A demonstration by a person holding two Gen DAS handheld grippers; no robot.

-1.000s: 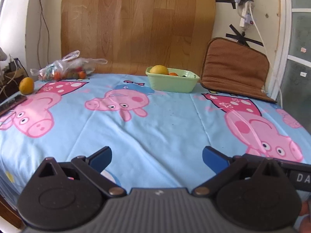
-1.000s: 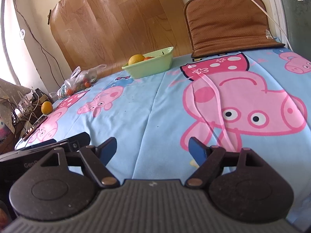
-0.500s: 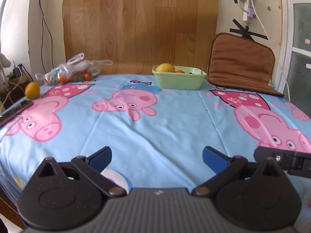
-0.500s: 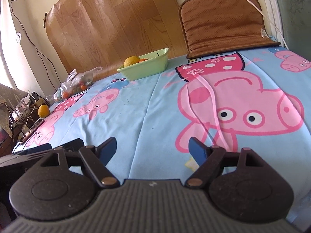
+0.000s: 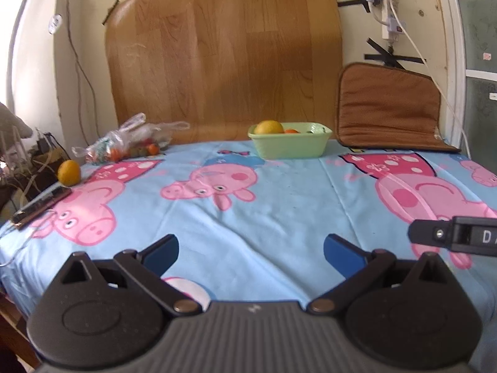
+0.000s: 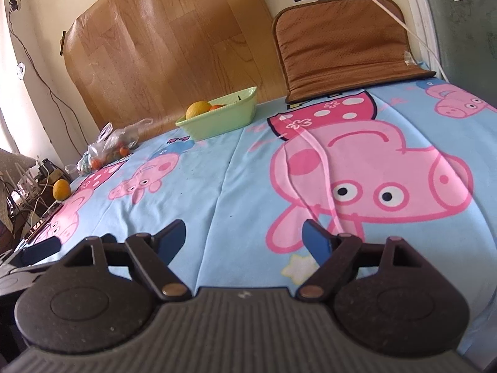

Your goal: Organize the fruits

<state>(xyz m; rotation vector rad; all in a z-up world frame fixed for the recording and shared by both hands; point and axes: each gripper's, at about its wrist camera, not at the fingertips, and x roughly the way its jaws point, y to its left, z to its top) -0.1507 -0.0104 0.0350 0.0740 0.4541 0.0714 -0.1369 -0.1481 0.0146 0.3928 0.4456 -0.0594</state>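
Yellow-orange round fruit (image 5: 69, 172) sits at ten o'clock; we aim our released, empty left hand-held gripper (image 5: 251, 250) there, approaching level, straddling it.

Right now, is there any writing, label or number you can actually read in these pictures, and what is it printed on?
"DA": white letters on the black body of the right gripper, cut off by the picture's edge in the left wrist view.
A small pale mark on each gripper's grey housing: too small to read.
White tag on the brown cushion: too small to read.
The blue cartoon-pig bedsheet, green basin and plastic bag show no legible text.
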